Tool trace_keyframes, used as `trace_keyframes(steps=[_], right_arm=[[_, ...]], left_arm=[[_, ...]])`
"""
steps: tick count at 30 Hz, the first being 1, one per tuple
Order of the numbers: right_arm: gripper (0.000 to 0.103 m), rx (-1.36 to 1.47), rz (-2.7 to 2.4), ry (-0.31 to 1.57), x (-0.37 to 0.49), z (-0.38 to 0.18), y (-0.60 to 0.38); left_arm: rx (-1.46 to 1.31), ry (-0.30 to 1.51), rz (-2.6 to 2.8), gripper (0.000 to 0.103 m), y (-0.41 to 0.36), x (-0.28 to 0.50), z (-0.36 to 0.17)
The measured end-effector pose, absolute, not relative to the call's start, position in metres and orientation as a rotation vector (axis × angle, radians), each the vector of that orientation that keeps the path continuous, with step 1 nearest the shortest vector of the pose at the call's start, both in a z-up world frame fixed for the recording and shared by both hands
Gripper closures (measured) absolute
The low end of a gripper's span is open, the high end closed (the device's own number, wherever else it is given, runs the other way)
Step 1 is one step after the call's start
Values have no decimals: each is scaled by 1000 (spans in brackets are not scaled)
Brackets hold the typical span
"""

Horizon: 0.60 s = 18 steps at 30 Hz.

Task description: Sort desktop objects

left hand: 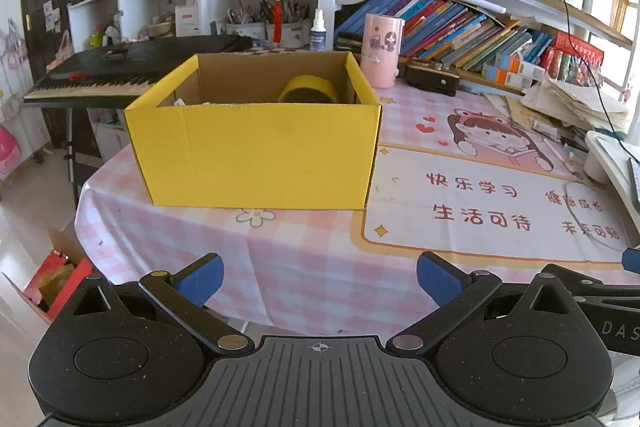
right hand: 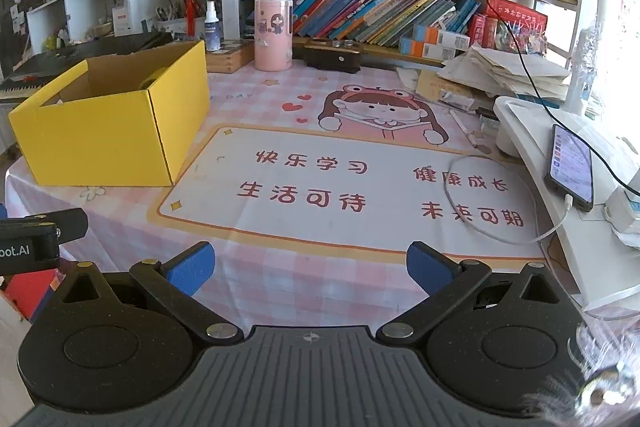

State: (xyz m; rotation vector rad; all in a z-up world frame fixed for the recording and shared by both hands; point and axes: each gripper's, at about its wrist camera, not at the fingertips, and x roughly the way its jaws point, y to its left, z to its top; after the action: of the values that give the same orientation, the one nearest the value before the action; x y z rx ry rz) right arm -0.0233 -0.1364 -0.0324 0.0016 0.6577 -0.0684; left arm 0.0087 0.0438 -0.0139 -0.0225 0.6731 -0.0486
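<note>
One yellow box (left hand: 256,151) stands on the pink checked mat (left hand: 304,259), at twelve o'clock from the left gripper (left hand: 318,281) and at ten o'clock from the right gripper (right hand: 310,269). It is open-topped, plain brown inside, with one yellow tape roll (left hand: 306,90) leaning at its back wall. Both grippers hang released, blue pads wide apart, grasping nothing. One pink cup (right hand: 273,35) stands behind the box, one phone (right hand: 572,167) at two o'clock.

The yellow tape roll (left hand: 307,89) is half hidden behind the front wall of the yellow cardboard box (left hand: 256,155). At 3 o'clock, the right tool (left hand: 634,261) is cut off by the edge.
</note>
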Motion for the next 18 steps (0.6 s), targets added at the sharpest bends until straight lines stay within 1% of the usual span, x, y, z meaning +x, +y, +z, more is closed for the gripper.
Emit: trace_keyframes(steps=[18], right_arm=[[0,-12,-52,657,-26,-32,-133]], left_arm=[[-32,662,-91,0,41,3,-13]])
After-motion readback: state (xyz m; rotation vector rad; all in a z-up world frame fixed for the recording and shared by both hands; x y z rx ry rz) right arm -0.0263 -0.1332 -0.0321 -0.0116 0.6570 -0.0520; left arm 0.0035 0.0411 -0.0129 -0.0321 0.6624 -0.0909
